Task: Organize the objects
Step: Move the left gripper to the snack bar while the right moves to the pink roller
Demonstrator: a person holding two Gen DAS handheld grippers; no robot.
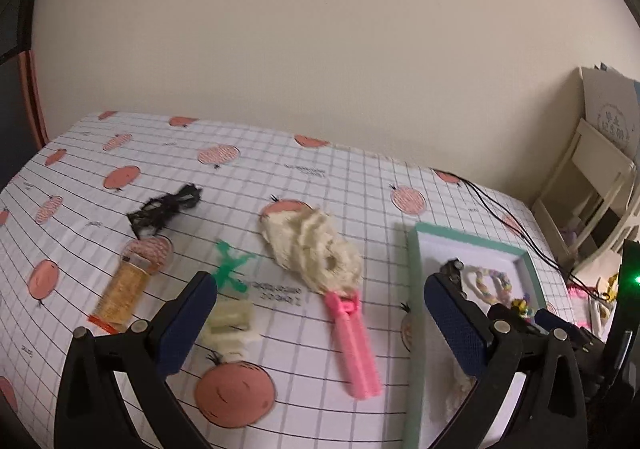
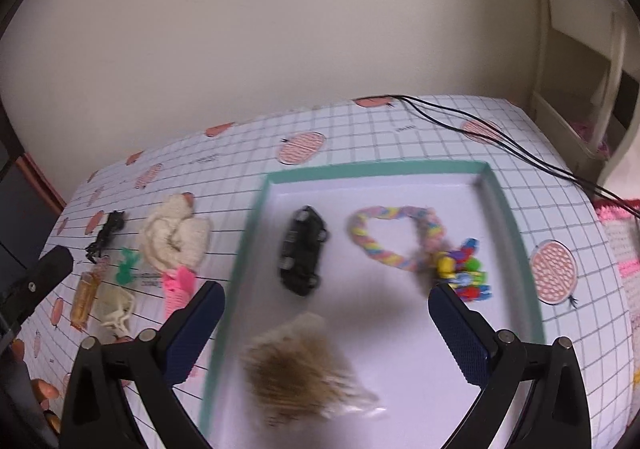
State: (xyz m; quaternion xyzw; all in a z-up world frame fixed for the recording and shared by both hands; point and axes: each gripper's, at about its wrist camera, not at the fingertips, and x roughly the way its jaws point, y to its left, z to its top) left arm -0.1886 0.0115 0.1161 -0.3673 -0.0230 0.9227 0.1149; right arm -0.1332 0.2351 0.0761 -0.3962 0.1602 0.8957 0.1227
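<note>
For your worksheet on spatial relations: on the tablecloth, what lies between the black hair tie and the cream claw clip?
In the left wrist view, the green star-shaped clip lies between the black hair tie and the cream claw clip.

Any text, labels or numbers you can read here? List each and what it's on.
None readable.
Tablecloth: small black print in several spots, too blurred.
White box at right: round blue emblem with characters, too small.
Amber packet: no legible label.
</note>
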